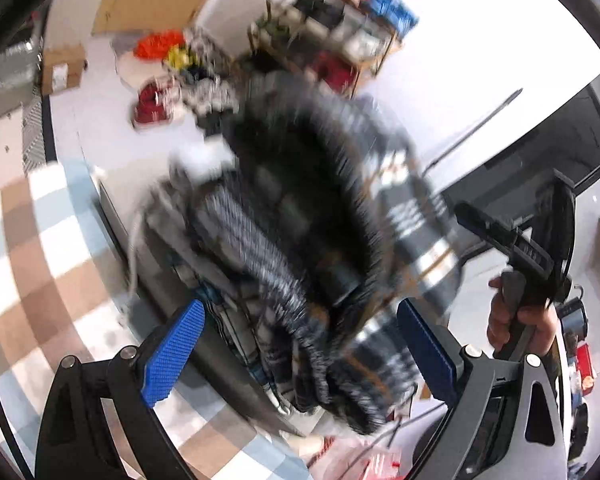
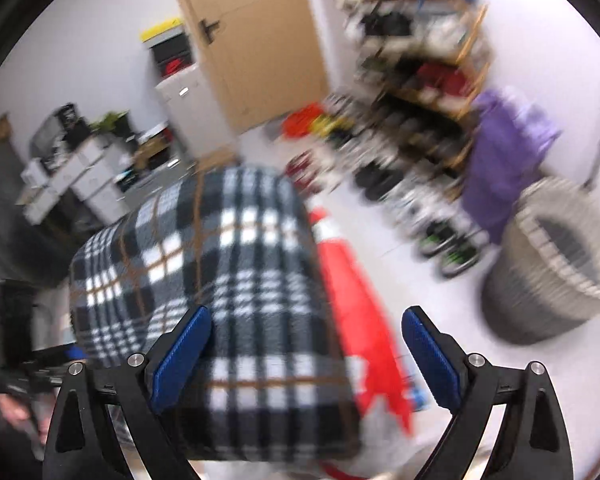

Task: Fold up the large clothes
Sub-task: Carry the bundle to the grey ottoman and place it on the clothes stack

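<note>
A large black, white and brown plaid garment with a dark fuzzy lining (image 1: 312, 216) hangs bunched in front of my left gripper (image 1: 300, 348), whose blue pads stand wide apart with the cloth between and beyond them. The view is motion-blurred. In the right wrist view the same plaid garment (image 2: 220, 264) is draped in a rounded heap just ahead of my right gripper (image 2: 306, 356), which is open; its left pad (image 2: 180, 360) overlaps the cloth. The other handheld gripper (image 1: 516, 264) shows at the right of the left wrist view.
A red garment (image 2: 352, 312) lies beside the plaid one. A grey woven basket (image 2: 556, 276) stands on the right, a purple cloth (image 2: 500, 160) behind it. A shelf of shoes and clothes (image 2: 416, 60), a wooden door (image 2: 252, 40) and a checkered floor mat (image 1: 32, 248) surround.
</note>
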`<state>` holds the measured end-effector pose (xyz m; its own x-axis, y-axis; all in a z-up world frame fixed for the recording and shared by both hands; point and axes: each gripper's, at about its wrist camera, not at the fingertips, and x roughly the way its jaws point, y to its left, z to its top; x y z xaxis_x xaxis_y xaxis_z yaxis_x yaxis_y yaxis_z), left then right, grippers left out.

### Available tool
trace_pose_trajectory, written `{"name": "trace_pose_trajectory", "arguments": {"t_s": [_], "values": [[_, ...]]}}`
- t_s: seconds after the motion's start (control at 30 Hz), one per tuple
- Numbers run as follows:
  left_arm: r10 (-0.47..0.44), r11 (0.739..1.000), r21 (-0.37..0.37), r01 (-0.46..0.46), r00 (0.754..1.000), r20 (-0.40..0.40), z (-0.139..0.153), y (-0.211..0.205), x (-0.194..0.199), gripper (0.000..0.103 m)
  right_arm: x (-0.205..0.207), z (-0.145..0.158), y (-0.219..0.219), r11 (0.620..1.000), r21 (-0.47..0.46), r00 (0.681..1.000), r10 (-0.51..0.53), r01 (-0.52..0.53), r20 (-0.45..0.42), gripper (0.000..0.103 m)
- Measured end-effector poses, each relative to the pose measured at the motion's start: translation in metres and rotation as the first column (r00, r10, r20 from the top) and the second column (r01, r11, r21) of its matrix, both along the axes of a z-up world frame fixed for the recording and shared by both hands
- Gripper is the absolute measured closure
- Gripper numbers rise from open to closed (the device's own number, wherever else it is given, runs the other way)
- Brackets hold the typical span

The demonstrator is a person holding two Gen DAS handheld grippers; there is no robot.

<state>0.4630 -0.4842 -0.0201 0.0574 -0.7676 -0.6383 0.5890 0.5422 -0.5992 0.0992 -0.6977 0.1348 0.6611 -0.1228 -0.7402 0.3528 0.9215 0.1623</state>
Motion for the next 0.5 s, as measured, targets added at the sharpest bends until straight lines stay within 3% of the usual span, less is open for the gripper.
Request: {"name": "trace_pose_trajectory", "arguments": {"t_s": [0.1, 0.13, 0.2, 0.3, 0.37, 0.43, 0.5], "values": [[0.041, 0.988, -0.154, -0.025, 0.994, 0.101, 0.026, 0.017, -0.015, 0.008, -0.012, 0.026, 0.017, 0.998, -0.07, 0.995, 0.01, -0.004, 0.095, 0.006], [0.047, 0.985, -0.172, -0.021, 0.988, 0.146, 0.031, 0.018, -0.022, 0.008, -0.013, 0.032, 0.031, 0.992, -0.123, 0.995, 0.036, -0.024, 0.097, 0.006], [0.001, 0.986, -0.165, 0.036, 0.976, 0.218, 0.036, 0.002, -0.032, 0.008, -0.007, 0.034, 0.056, 0.971, -0.228, 0.995, 0.086, -0.072, 0.048, 0.006], [-0.073, 0.996, -0.035, 0.083, 0.971, 0.228, 0.007, -0.041, -0.004, 0.009, 0.009, 0.009, 0.093, 0.914, -0.367, 0.984, 0.138, -0.171, -0.114, 0.008], [-0.092, 0.995, 0.059, 0.081, 0.973, 0.211, -0.006, -0.066, 0.004, 0.009, 0.018, -0.021, 0.089, 0.917, -0.348, 0.969, 0.127, -0.196, -0.211, 0.008], [-0.07, 0.985, 0.169, 0.035, 0.975, 0.209, -0.031, -0.091, 0.023, 0.009, 0.027, -0.044, 0.066, 0.967, -0.195, 0.962, 0.111, -0.163, -0.25, 0.005], [-0.043, 0.986, 0.166, 0.021, 0.991, 0.13, -0.04, -0.09, 0.04, 0.009, 0.028, -0.058, 0.042, 0.994, -0.048, 0.966, 0.089, -0.103, -0.243, 0.0]]}}
